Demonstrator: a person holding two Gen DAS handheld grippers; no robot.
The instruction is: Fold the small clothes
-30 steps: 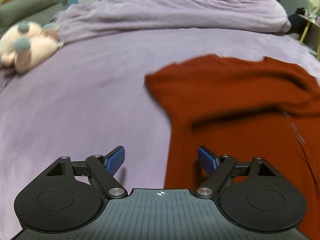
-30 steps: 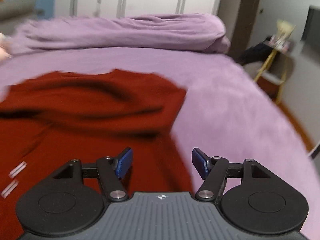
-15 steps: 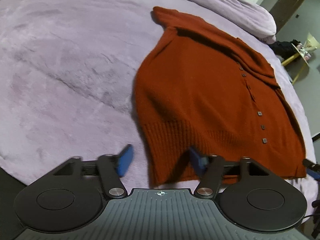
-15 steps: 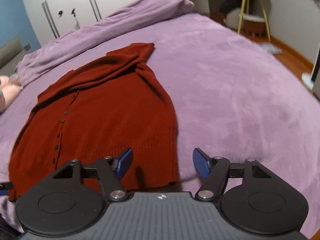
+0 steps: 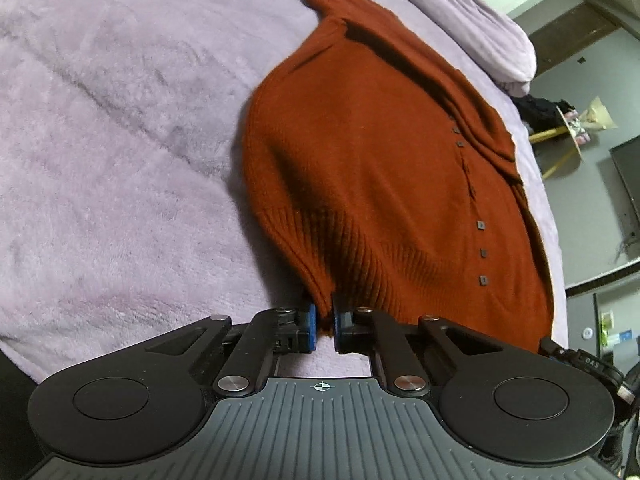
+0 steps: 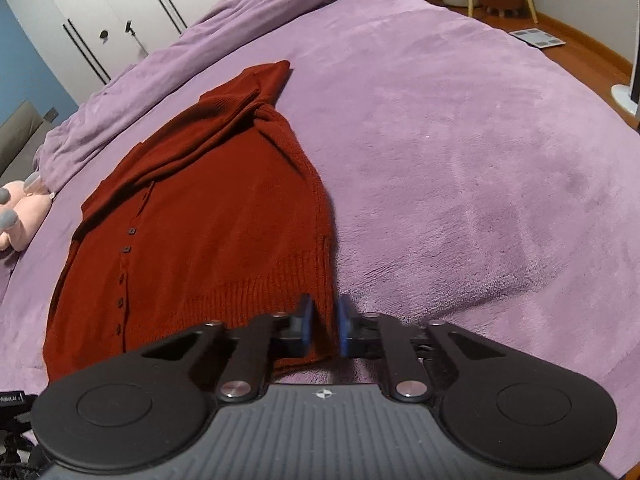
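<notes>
We see one rust-red knit cardigan (image 5: 380, 168) with a ribbed hem and a row of small dark buttons (image 5: 482, 252), lying flat on the purple bed (image 6: 460, 160). Our two grippers tilt downward at its hem corners. The left gripper (image 5: 325, 322) and right gripper (image 6: 323, 326) have just closed their fingers, each pinching a corner.

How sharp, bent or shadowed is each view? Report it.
Left wrist view: sharp, fisheye-curved bed, dark fold shadows on the red cardigan held by the left hand-held gripper. Right wrist view: sharp, dim, right hand-held gripper clamps the hem.
</notes>
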